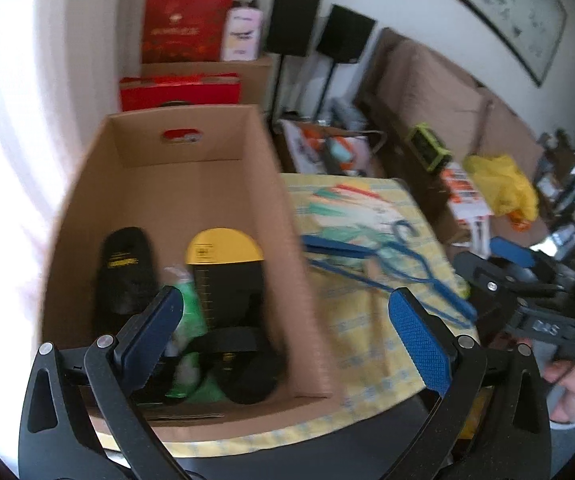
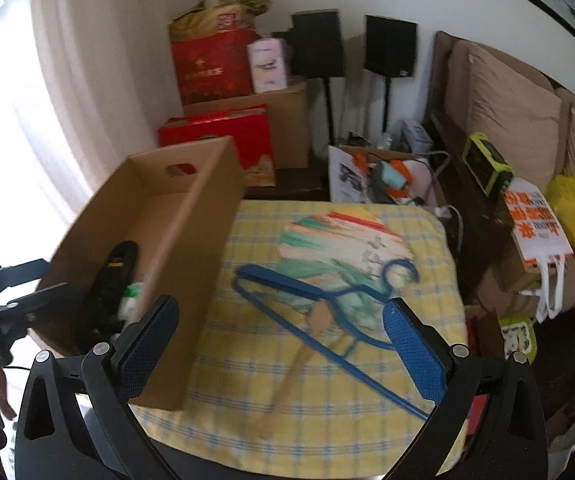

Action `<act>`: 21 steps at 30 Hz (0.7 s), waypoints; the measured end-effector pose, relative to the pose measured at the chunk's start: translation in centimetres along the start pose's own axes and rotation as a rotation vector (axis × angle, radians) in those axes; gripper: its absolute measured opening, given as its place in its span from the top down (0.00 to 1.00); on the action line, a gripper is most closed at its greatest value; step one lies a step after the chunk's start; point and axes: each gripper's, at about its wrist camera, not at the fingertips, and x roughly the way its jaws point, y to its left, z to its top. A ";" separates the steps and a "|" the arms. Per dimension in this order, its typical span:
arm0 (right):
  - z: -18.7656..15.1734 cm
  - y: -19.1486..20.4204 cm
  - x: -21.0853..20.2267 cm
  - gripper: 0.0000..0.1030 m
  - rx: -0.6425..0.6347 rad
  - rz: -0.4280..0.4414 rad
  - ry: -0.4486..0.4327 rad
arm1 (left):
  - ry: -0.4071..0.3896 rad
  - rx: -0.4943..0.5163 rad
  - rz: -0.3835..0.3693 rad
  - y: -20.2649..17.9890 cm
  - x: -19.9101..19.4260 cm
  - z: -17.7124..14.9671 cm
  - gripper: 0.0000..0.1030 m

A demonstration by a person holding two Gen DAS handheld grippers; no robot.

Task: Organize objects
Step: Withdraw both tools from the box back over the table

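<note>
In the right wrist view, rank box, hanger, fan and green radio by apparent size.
1. Box, largest, though nearest.
2. Hanger and fan: similar span, overlapping; unranked.
3. Green radio, smallest, but farthest away.

blue hanger (image 2: 307,312), yellow checked cloth (image 2: 327,420), brown box (image 2: 191,248)

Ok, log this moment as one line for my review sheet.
stage: sorting | left tongs: open, empty | right tongs: open, empty | cardboard box: partly filled | blue hanger and fan: on checked cloth

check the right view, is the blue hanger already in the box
No, the hanger lies on the yellow cloth beside the box, over a fan.
</note>
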 end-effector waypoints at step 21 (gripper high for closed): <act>-7.3 -14.6 -2.0 0.00 0.198 -0.135 0.004 | 0.054 0.120 -0.132 -11.8 5.0 -1.8 0.00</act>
